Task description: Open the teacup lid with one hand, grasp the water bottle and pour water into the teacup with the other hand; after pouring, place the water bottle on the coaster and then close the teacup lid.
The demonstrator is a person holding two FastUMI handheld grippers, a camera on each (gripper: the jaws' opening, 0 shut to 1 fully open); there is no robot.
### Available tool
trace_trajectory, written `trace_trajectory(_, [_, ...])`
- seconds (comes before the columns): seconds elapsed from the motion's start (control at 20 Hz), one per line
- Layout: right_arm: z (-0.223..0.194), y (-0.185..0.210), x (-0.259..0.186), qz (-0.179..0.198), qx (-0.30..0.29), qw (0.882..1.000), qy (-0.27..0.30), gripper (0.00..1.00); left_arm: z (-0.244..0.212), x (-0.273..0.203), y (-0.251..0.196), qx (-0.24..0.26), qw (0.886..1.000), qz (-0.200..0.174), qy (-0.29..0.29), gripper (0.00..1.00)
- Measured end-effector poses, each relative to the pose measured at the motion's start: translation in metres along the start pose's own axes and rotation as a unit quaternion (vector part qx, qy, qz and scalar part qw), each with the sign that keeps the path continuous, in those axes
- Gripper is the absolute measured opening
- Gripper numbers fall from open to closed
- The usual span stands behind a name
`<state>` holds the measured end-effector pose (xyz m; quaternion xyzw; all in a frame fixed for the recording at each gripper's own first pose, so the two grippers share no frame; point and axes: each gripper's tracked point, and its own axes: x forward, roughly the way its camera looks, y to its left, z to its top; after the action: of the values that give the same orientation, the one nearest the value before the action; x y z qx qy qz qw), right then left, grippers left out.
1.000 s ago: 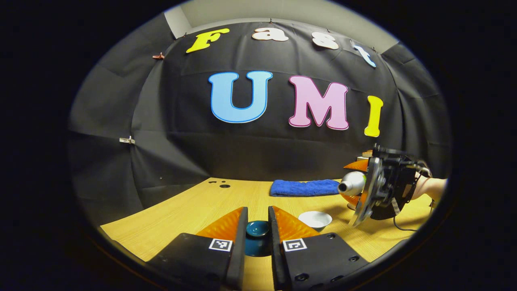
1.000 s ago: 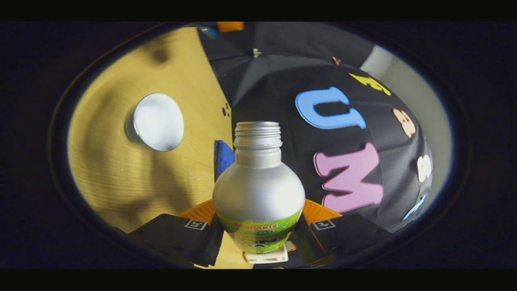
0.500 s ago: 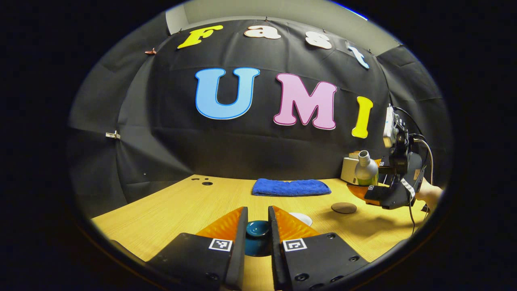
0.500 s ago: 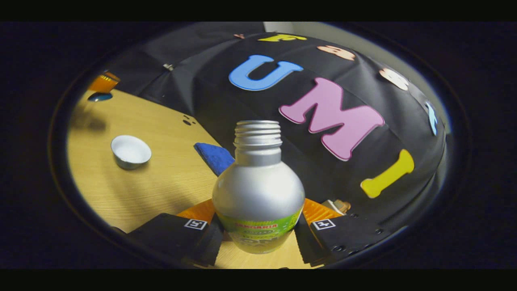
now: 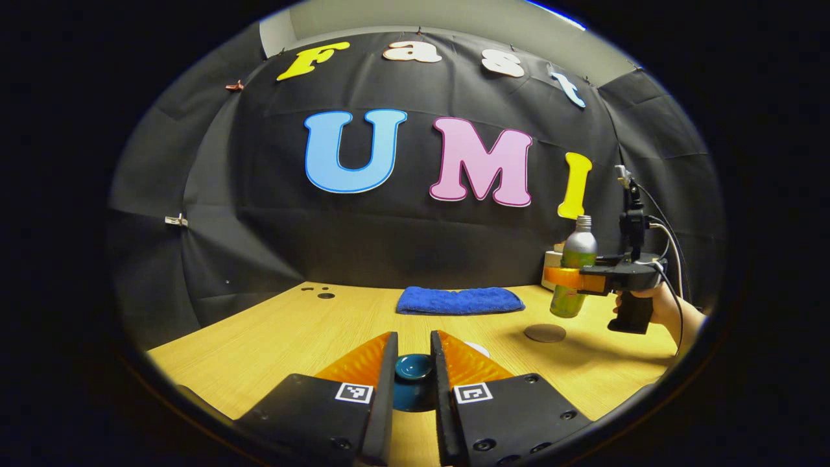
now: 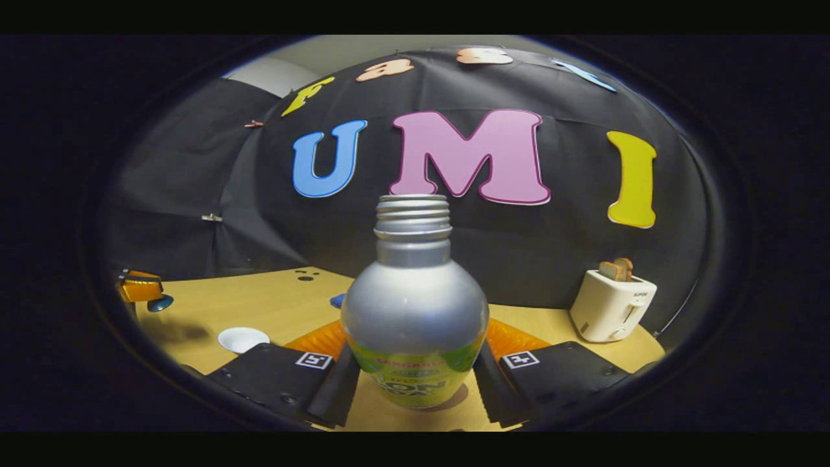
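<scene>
My right gripper (image 6: 415, 363) grasps the upright water bottle (image 6: 415, 305) above the coaster (image 5: 545, 333); my left gripper (image 5: 414, 370) clenches the teacup lid (image 5: 414, 367).

Recording booth: black cloth wall (image 5: 194, 194) encloses a wooden worktop (image 5: 292, 331) staged with household props, a toaster (image 6: 612, 306) and towel (image 5: 460, 301).

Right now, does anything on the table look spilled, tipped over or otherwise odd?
Nothing stands out. The water bottle is upright in the right gripper, above the coaster; the left gripper holds the teacup lid. No spill is visible.
</scene>
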<state>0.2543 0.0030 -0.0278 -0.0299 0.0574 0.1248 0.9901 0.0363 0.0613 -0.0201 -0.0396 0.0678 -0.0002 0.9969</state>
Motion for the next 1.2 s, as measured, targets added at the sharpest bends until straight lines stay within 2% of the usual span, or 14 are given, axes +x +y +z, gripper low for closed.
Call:
trace_trajectory(0.1, [-0.017, -0.007, 0.013, 0.004, 0.028, 0.999, 0.019, 0.79, -0.001, 0.001, -0.001, -0.001, 1.000, -0.001, 0.002, 0.31])
trace_trajectory(0.2, [-0.034, -0.022, 0.023, -0.013, 0.025, 0.999, 0.040, 0.80, 0.001, 0.000, 0.001, 0.001, 1.000, 0.000, 0.000, 0.31])
trace_trajectory(0.35, [-0.052, -0.028, 0.031, -0.018, 0.033, 0.998, 0.058, 0.80, 0.000, 0.000, 0.004, 0.003, 1.000, 0.006, 0.000, 0.31])
trace_trajectory(0.4, [-0.054, -0.028, 0.033, -0.017, 0.040, 0.997, 0.061, 0.79, -0.001, 0.001, 0.005, 0.001, 1.000, 0.006, 0.002, 0.34])
trace_trajectory(0.8, [-0.069, -0.036, 0.038, -0.023, 0.035, 0.996, 0.074, 0.82, -0.007, 0.003, 0.002, 0.000, 1.000, 0.004, 0.009, 0.31])
trace_trajectory(0.85, [-0.068, -0.036, 0.037, -0.024, 0.038, 0.996, 0.075, 0.80, -0.007, 0.002, 0.002, 0.000, 1.000, 0.005, 0.009, 0.31])
trace_trajectory(0.9, [-0.065, -0.037, 0.038, -0.024, 0.042, 0.996, 0.073, 0.83, -0.008, 0.002, 0.003, 0.001, 1.000, 0.006, 0.010, 0.31])
trace_trajectory(0.95, [-0.061, -0.036, 0.037, -0.022, 0.047, 0.996, 0.068, 0.82, -0.008, 0.003, 0.004, 0.001, 1.000, 0.008, 0.011, 0.31])
trace_trajectory(1.0, [-0.057, -0.036, 0.036, -0.022, 0.049, 0.996, 0.065, 0.87, -0.009, 0.002, 0.005, 0.000, 1.000, 0.009, 0.012, 0.32])
trace_trajectory(1.05, [-0.055, -0.038, 0.036, -0.025, 0.046, 0.997, 0.062, 0.85, -0.008, 0.001, 0.005, 0.000, 1.000, 0.011, 0.012, 0.32])
trace_trajectory(1.1, [-0.054, -0.041, 0.036, -0.031, 0.036, 0.997, 0.061, 1.00, -0.007, 0.001, 0.004, -0.001, 1.000, 0.011, 0.011, 0.32])
trace_trajectory(1.2, [-0.050, -0.041, 0.029, -0.040, 0.019, 0.997, 0.063, 1.00, -0.006, 0.001, 0.001, 0.001, 1.000, 0.010, 0.010, 0.32])
